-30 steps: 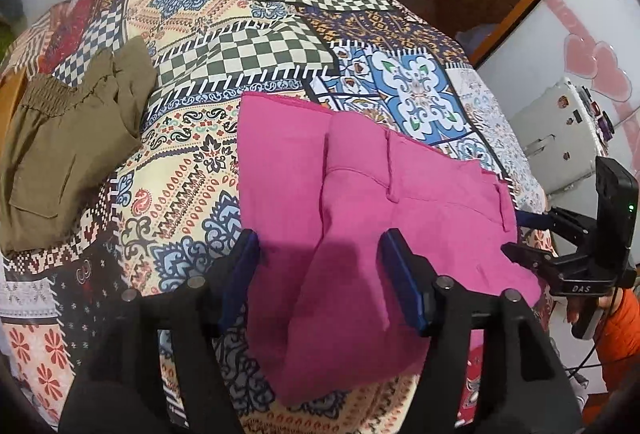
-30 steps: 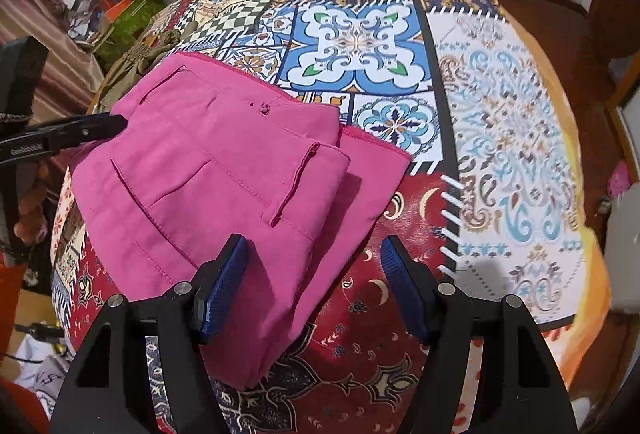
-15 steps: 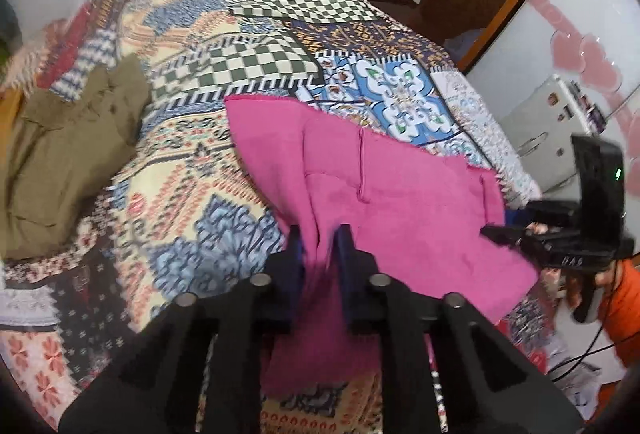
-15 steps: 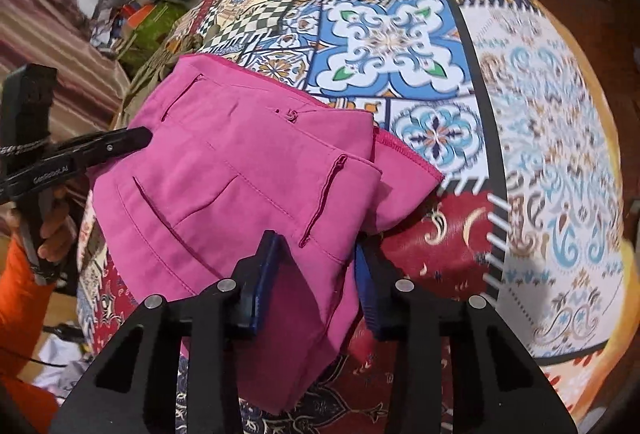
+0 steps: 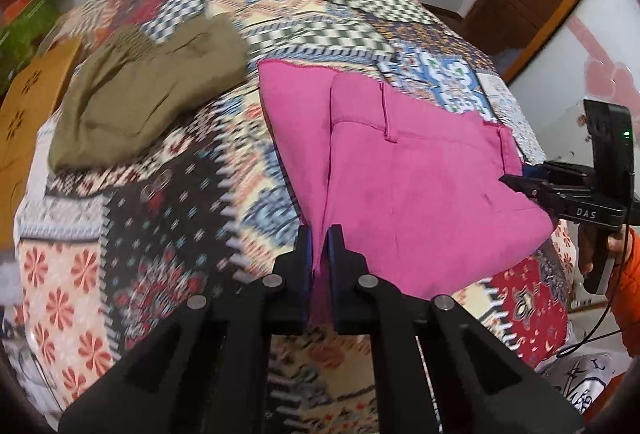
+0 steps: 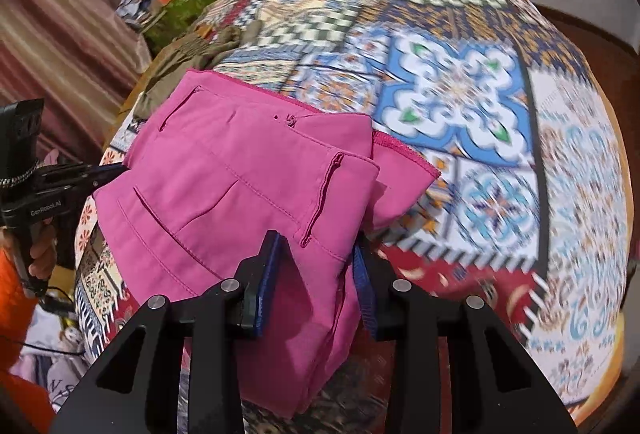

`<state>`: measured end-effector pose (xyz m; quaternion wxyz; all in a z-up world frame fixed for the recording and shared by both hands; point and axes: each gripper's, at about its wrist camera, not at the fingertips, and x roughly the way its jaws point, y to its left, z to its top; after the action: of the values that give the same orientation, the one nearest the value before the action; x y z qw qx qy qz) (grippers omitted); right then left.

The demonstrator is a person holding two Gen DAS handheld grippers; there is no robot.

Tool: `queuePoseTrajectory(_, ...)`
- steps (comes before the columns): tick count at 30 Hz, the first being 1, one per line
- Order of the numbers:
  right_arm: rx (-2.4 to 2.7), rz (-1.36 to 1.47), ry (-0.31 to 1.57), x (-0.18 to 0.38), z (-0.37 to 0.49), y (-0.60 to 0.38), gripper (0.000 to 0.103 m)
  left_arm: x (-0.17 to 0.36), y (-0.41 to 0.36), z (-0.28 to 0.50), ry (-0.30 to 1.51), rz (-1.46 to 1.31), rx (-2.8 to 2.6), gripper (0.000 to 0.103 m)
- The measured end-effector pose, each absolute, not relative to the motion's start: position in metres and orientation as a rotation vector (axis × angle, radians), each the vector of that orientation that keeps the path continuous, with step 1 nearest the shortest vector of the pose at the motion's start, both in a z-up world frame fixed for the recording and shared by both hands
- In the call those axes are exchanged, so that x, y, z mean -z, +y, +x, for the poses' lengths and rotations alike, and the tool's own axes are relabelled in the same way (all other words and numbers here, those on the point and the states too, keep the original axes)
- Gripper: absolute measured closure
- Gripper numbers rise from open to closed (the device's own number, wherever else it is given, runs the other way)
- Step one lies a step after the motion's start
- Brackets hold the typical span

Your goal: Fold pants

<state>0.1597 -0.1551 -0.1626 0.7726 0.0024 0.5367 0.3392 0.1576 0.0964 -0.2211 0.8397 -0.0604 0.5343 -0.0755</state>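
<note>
left wrist view: we see our left tongs (image 5: 319, 258) pressed together on a thin fold of the pink pants (image 5: 400, 170), which lie partly folded near the bed's (image 5: 168, 226) near edge. our right tongs (image 6: 316, 274) pinch a thicker bunch of them. olive pants (image 5: 140, 106) lie toward the bed's left edge.

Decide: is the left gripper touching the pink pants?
Touching. The left wrist view shows the left gripper clamped on the pink pants edge.

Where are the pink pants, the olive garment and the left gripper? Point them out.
pink pants (image 5: 420, 194), left wrist view, middle of fabric.
olive garment (image 5: 148, 94), left wrist view, its centre.
left gripper (image 5: 319, 234), left wrist view, between fingertips.
</note>
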Motion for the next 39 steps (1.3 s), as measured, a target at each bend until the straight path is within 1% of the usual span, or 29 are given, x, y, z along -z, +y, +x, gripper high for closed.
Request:
queuePoseTrajectory(6,-0.810,-0.070,1.137,0.156,0.162,-0.127,0.071,0.224,0.120,0.133,1.134,-0.189,0.100,0.096)
queuePoseTrajectory(8,-0.809,-0.083,1.136,0.155,0.162,-0.124,0.068,0.223,0.126,0.129,1.133,-0.209,0.088,0.096)
queuePoseTrajectory(11,-0.786,-0.071,1.142,0.150,0.166,-0.128,0.068,0.213,0.133,0.129,1.120,-0.207,0.057,0.096)
queuePoseTrajectory(16,-0.756,-0.033,1.101,0.130,0.173,-0.143,0.067,0.190,0.134,0.145,1.067,-0.192,0.084,0.095)
queuePoseTrajectory(18,-0.758,-0.020,1.079,0.123,0.176,-0.144,0.067,0.185,0.130,0.154,1.055,-0.177,0.101,0.093)
queuePoseTrajectory(20,-0.769,-0.022,1.068,0.120,0.179,-0.141,0.067,0.184,0.126,0.163,1.053,-0.173,0.118,0.081)
queuePoseTrajectory(22,-0.774,-0.035,1.081,0.124,0.183,-0.135,0.067,0.187,0.122,0.173,1.055,-0.179,0.130,0.074)
queuePoseTrajectory(29,-0.790,-0.024,1.160,0.152,0.191,-0.126,0.067,0.208,0.111,0.199,1.112,-0.183,0.180,0.073)
queuePoseTrajectory(33,-0.817,0.022,1.139,0.152,0.193,-0.128,0.067,0.209,0.108,0.203,1.101,-0.169,0.199,0.073)
queuePoseTrajectory(34,-0.821,0.019,1.125,0.150,0.192,-0.127,0.069,0.210,0.109,0.204,1.102,-0.172,0.201,0.073)
queuePoseTrajectory(36,-0.832,-0.001,1.082,0.143,0.190,-0.125,0.086,0.213,0.111,0.205,1.110,-0.183,0.205,0.072)
queuePoseTrajectory(38,-0.857,0.005,1.045,0.134,0.191,-0.123,0.092,0.216,0.116,0.205,1.115,-0.203,0.207,0.068)
queuePoseTrajectory(39,-0.864,0.014,1.028,0.130,0.192,-0.122,0.092,0.217,0.118,0.204,1.116,-0.215,0.207,0.067)
